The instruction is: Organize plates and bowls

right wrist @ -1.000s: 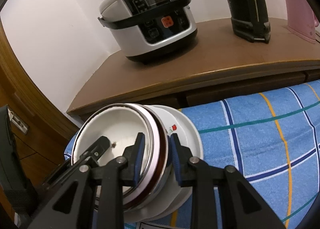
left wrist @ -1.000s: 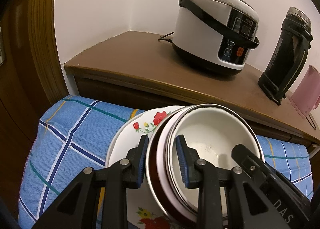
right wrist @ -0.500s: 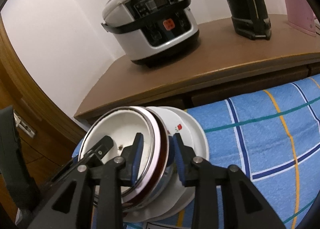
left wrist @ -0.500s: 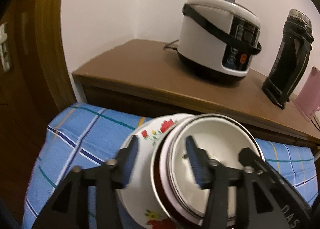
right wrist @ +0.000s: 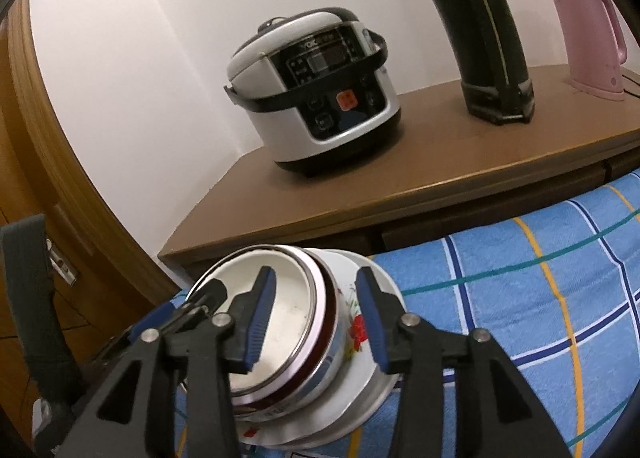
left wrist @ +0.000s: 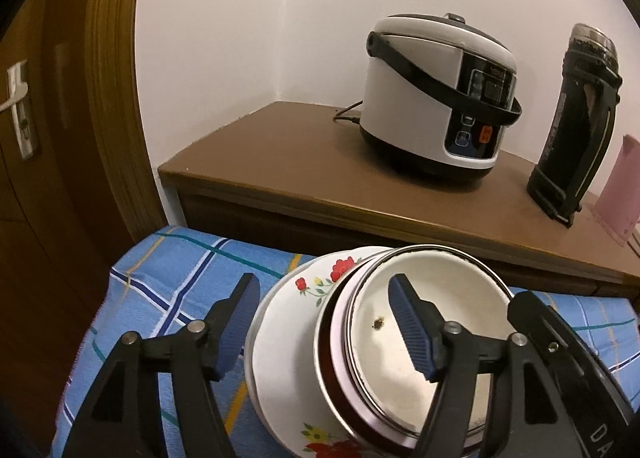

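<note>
Far left, a brown wooden door with a pale handle stands next to the white wall. Coming right, the blue plaid cloth starts at its left edge, bare fabric running up to the stack. The left gripper is spread wide, its blue pads straddling the near-left rim with nothing pinched. There's the stack itself: a floral plate at the bottom, a dark-rimmed bowl on it, and a white bowl nested on top, all sitting on the cloth's left part, just near of the brown counter. Over in the right wrist view, the right gripper is open too, fingers either side of the bowl rims, not touching that I can see. Right of the stack, plaid cloth stretches away bare. Up on the counter: rice cooker, then a tall black flask, then a pink kettle far right, each standing apart.
</note>
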The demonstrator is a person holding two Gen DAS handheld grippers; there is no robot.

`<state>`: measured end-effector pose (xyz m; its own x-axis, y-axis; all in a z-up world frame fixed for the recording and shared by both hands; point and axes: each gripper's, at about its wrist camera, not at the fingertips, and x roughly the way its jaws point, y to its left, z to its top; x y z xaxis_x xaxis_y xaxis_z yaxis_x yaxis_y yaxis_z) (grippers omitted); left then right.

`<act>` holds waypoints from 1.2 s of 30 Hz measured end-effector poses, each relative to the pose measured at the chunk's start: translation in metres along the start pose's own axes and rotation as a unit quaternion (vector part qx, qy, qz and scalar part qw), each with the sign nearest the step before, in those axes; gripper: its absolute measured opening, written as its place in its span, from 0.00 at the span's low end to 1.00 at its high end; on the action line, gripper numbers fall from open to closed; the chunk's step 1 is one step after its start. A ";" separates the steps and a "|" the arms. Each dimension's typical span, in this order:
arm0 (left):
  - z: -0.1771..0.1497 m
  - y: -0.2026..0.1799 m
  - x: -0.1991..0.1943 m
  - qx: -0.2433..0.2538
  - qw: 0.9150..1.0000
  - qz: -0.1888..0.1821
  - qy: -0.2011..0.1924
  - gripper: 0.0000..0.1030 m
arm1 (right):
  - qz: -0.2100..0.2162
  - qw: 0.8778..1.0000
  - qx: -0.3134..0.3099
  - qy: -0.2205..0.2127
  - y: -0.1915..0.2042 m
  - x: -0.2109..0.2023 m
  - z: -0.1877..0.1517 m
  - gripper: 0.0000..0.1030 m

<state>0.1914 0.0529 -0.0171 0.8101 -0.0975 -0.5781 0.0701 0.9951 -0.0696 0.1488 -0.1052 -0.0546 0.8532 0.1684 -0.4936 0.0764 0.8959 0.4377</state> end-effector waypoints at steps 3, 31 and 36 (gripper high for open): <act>-0.001 -0.002 0.001 0.006 1.000 0.002 0.001 0.67 | -0.002 1.000 0.001 -0.001 -0.002 -0.002 -0.002 0.43; -0.018 -0.004 -0.012 0.015 0.999 0.003 -0.037 0.67 | -0.010 0.999 -0.009 -0.047 -0.014 -0.028 -0.013 0.58; -0.020 -0.005 -0.013 0.019 0.999 0.013 -0.043 0.67 | -0.010 0.999 -0.016 -0.048 -0.012 -0.028 -0.014 0.62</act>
<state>0.1690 0.0486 -0.0256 0.8593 -0.0718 -0.5065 0.0692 0.9973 -0.0239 0.1163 -0.1151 -0.0567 0.8970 0.1118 -0.4278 0.0787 0.9116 0.4034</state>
